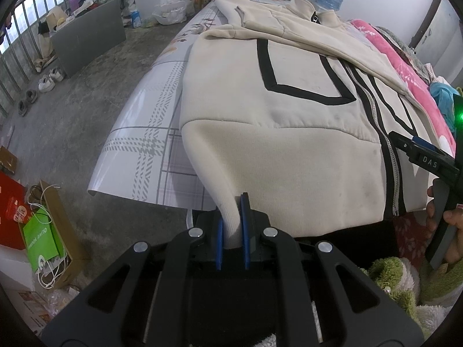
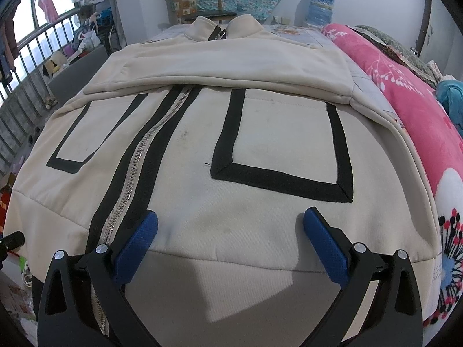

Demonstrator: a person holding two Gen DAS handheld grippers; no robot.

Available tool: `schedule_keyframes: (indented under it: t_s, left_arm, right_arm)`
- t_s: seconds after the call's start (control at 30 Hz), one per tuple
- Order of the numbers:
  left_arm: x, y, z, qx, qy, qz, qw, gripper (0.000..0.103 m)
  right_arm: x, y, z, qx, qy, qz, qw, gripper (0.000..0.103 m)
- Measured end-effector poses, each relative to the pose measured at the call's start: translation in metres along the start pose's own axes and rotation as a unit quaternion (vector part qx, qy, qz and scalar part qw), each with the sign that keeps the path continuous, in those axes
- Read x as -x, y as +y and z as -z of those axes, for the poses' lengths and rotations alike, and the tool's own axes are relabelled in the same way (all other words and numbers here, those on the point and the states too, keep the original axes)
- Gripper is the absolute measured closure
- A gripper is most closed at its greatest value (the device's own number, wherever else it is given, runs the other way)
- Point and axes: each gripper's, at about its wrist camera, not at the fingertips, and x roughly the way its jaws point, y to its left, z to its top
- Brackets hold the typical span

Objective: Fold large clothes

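Pinching hem corner of cream jacket (image 1: 289, 133), left gripper (image 1: 233, 231) clenched on it; jacket flat on bed (image 1: 150, 144). Right gripper (image 2: 230, 241) spread wide above hem, apparently gripping nothing. One-sided lift risks skewed fold, sleeves sliding off.

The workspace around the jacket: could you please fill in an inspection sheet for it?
Surface: bed with plaid sheet.
Job's things: cream jacket lying zipped, sleeves folded across the chest.
Clutter: pink blanket beside the jacket.
Grippers: left gripper shut on the jacket's hem corner; right gripper open above the hem.
Cables: white cable in a floor box.
Surroundings: shoes, bags, window bars.
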Motion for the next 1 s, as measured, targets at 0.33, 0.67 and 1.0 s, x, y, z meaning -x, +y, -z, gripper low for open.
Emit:
schedule_keyframes:
  t_s: [0.33,0.67,1.0]
  left_arm:
    - [0.0001,-0.0022,-0.0010,-0.003,0.001,-0.004,1.0000,0.093]
    - [-0.0017,-0.0023,-0.0011,-0.004,0.002,-0.006,1.0000,0.093]
    - [-0.0013,-0.0024,-0.0013,-0.004,0.002,-0.006,1.0000,0.093]
  right_arm:
    - [-0.0001,0.0008,0.0012,-0.003,-0.004,0.002,1.000,0.005]
    - [0.0010,0.0020,0.0028,-0.005,-0.008,0.003,1.000,0.005]
    - [0.0012,0.0016,0.0032,-0.004,-0.014,0.002,1.000,0.005]
